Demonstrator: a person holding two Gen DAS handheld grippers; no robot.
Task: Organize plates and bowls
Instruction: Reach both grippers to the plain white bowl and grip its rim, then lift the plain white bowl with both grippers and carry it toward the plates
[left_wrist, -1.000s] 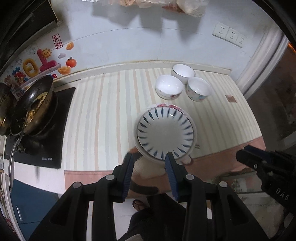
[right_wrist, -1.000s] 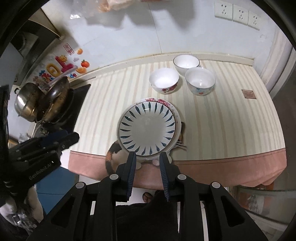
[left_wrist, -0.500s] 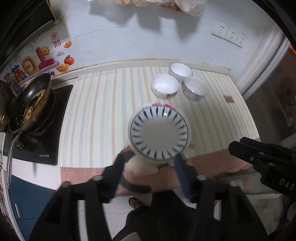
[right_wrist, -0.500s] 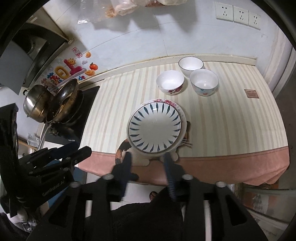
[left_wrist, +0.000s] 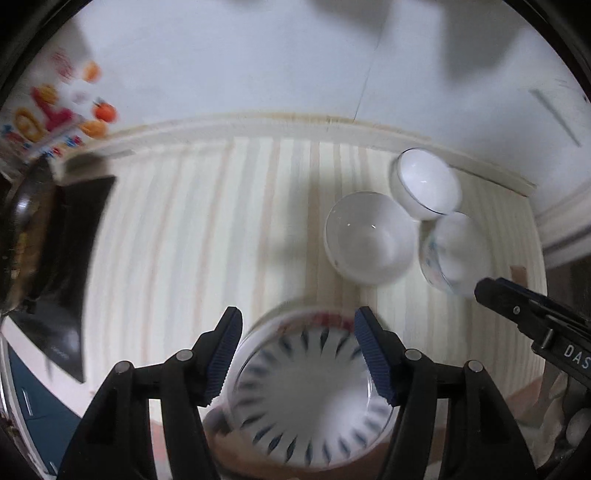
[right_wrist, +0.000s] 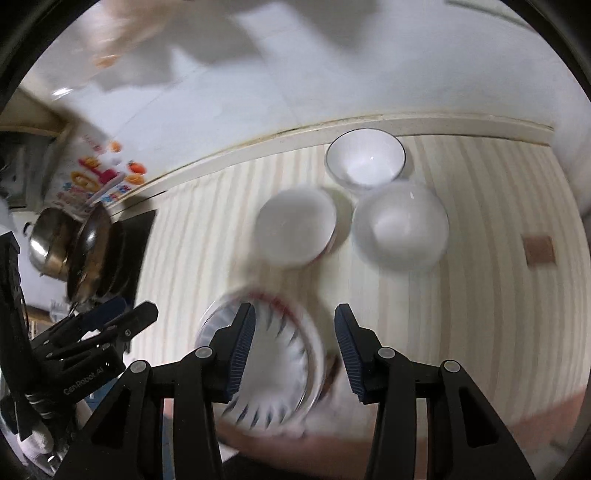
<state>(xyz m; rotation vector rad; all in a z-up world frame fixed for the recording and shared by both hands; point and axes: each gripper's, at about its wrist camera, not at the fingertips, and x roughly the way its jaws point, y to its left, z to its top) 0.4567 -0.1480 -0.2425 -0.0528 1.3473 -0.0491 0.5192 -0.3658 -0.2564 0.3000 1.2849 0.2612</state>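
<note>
A white plate with blue petal marks (left_wrist: 306, 398) lies on a red-rimmed plate at the counter's front edge; it also shows in the right wrist view (right_wrist: 269, 369). Three white bowls stand behind it: a middle one (left_wrist: 369, 240), a far one (left_wrist: 426, 182) and a right one (left_wrist: 454, 254). In the right wrist view the bowls are the far one (right_wrist: 365, 160), the left one (right_wrist: 297, 230) and the right one (right_wrist: 400, 229). My left gripper (left_wrist: 299, 350) is open above the plate. My right gripper (right_wrist: 295, 347) is open over the plate's right part.
A striped cream counter (left_wrist: 207, 229) runs to a white wall. A black cooktop (left_wrist: 62, 266) with a wok (right_wrist: 92, 254) and a steel pot (right_wrist: 48, 243) stands at the left. A small brown square (right_wrist: 539, 251) lies at the right.
Both grippers have moved forward and down toward the counter, so the plates and bowls look much larger. Both jaws have opened wider. The frames are now blurred by motion.
</note>
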